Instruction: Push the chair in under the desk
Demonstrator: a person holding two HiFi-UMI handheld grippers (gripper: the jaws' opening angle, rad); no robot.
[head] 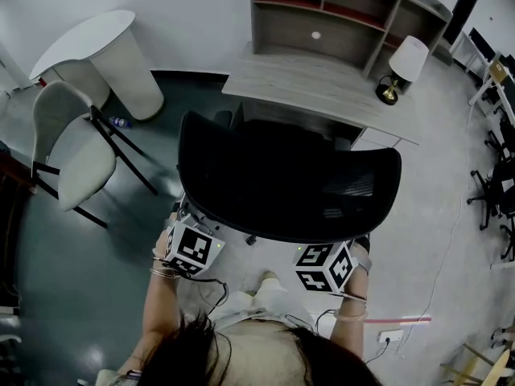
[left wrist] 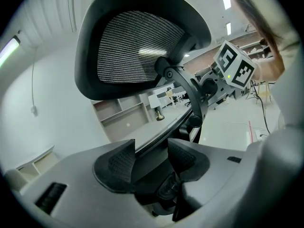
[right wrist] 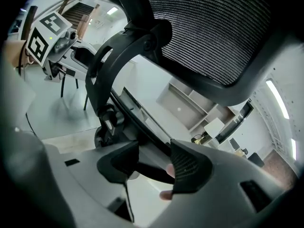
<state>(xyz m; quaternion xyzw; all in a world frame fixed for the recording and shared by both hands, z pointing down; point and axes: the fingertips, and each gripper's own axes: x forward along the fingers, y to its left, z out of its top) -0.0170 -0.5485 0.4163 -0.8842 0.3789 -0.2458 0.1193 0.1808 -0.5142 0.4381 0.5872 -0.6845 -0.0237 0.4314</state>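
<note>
A black office chair (head: 282, 175) with a mesh back stands in front of the grey wooden desk (head: 322, 87), its back toward me. My left gripper (head: 187, 225) is at the lower left of the chair back, my right gripper (head: 328, 248) at the lower right. In the left gripper view the chair's (left wrist: 137, 51) dark rear frame fills the gap of the left gripper (left wrist: 151, 160). The right gripper view has the right gripper (right wrist: 154, 163) wide, a black bar of the chair (right wrist: 213, 27) crossing between its pads. Both fingertips are hidden under the chair back in the head view.
A white side chair (head: 68, 135) and a round white table (head: 92, 43) stand at the left. A lamp (head: 402, 67) sits on the desk's right end, a shelf unit (head: 338, 14) behind it. A power strip (head: 390, 336) and cable lie at the lower right.
</note>
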